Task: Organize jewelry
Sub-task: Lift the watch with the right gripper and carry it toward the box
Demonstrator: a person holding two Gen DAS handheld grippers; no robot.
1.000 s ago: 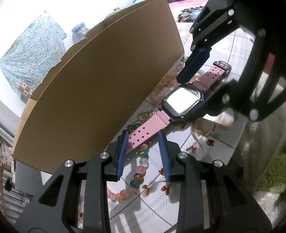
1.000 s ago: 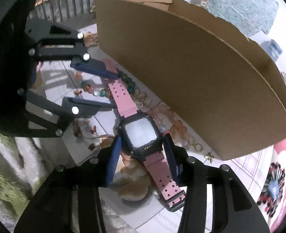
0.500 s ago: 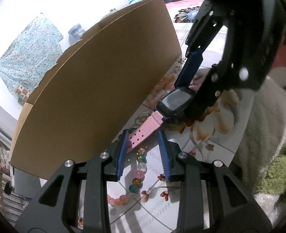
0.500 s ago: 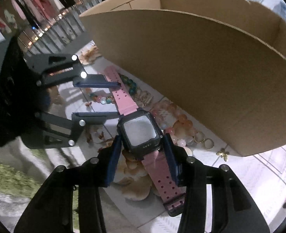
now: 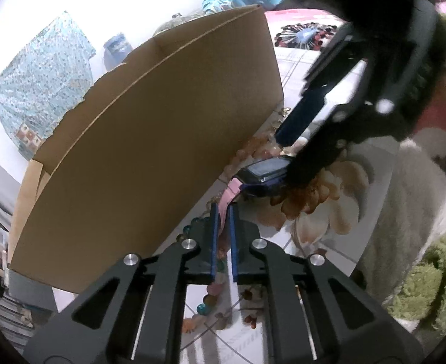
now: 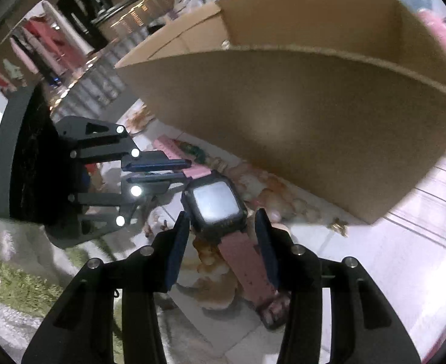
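Watch (image 6: 215, 204) lay lengthwise between both tools beside the cardboard box (image 6: 298, 139): the left gripper (image 5: 222, 212) pinched one pink strap (image 5: 227, 194) end, while the right gripper (image 6: 223, 227) straddled the case, jaws apart, not yet clamping, over the other strap.

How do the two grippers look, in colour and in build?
The left gripper and the right gripper look alike: black plastic frames with triangular cut-outs, round silver screw heads at the joints, and flat dark blue pads on the inner faces of the fingers. No cables, markings or sleeves are visible.
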